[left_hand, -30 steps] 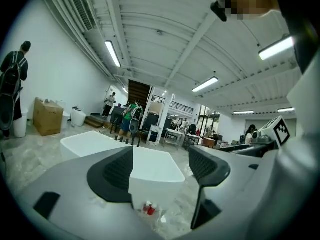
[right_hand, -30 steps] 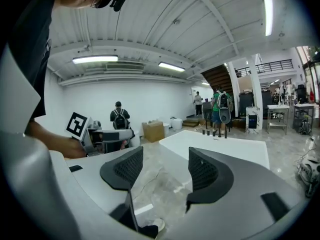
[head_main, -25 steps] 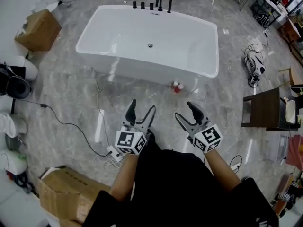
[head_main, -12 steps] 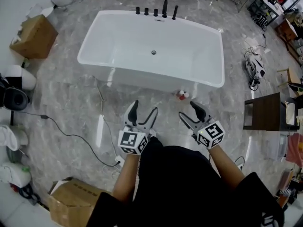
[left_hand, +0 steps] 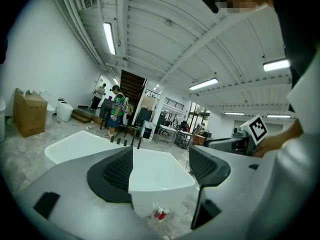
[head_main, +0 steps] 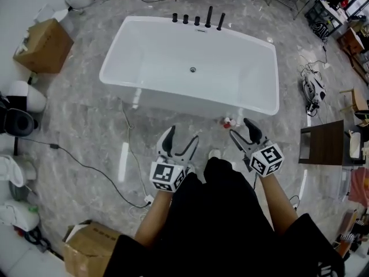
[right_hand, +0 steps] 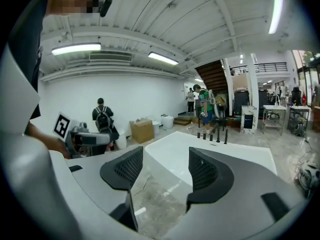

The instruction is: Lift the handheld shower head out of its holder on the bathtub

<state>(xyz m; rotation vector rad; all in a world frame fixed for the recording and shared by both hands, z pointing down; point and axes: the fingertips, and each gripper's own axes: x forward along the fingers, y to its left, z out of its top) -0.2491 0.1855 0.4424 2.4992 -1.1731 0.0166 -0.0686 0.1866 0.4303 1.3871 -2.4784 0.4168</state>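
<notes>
A white bathtub point(head_main: 144, 68) stands on the grey marble floor ahead of me. A row of black fittings point(head_main: 197, 19) stands on its far rim; the slim rod at the right end point(head_main: 220, 21) looks like the handheld shower head. My left gripper point(head_main: 181, 136) and right gripper point(head_main: 241, 129) are held over the floor short of the tub's near wall, both open and empty. In the left gripper view the tub point(left_hand: 155, 176) shows between the jaws of that gripper point(left_hand: 160, 166). The right gripper point(right_hand: 165, 169) looks along the tub point(right_hand: 235, 159) toward the fittings point(right_hand: 212, 134).
A small red and white thing point(head_main: 228, 122) lies on the floor by the tub's near right corner. Cardboard boxes point(head_main: 43, 39) point(head_main: 92, 247), white toilets point(head_main: 26, 97) and a cable point(head_main: 86, 166) sit at the left. A dark cabinet point(head_main: 323, 146) stands at the right. People stand beyond the tub point(left_hand: 116, 109).
I have moved forward toward the tub, and both grippers have come along with me, now near its front wall. Both stay open and empty.
</notes>
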